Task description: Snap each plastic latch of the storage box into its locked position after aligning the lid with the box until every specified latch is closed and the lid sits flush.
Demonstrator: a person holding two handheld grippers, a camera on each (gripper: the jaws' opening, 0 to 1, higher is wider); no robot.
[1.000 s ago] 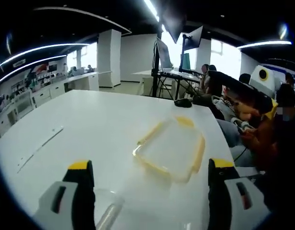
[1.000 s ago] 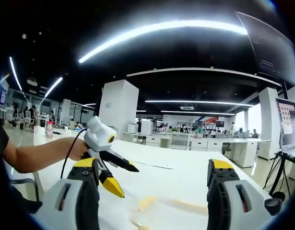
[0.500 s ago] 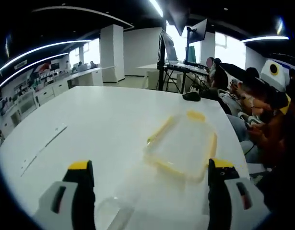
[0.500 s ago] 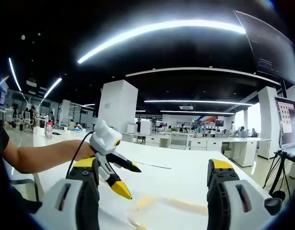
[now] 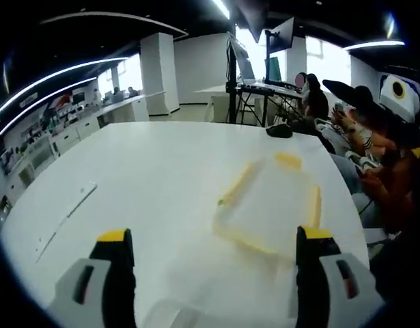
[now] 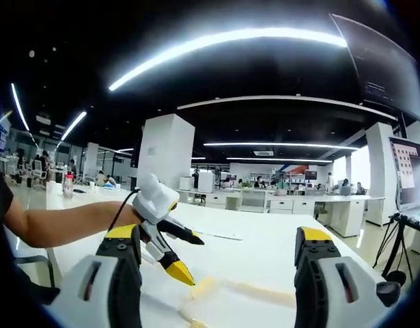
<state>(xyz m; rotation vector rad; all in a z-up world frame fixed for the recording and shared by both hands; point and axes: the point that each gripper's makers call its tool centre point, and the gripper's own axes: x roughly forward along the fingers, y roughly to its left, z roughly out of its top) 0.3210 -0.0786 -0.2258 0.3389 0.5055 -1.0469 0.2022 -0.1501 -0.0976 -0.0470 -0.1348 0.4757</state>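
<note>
Flat on the white table (image 5: 141, 178) lies the lid (image 5: 270, 205), a clear, blurred rectangle with rounded corners and yellow latches along its edges, ahead and slightly right of the left gripper (image 5: 210, 273), whose yellow-tipped jaws stand wide apart with nothing between them. Seen from the right gripper view, the right gripper (image 6: 213, 273) is likewise spread wide and empty, a strip of the lid's yellow edge shows low between its jaws, and the other gripper, held by a person's hand (image 6: 124, 217), points down toward that edge.

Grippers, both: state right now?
Left gripper: open, holding nothing, above the lid.
Right gripper: open, holding nothing.
</note>
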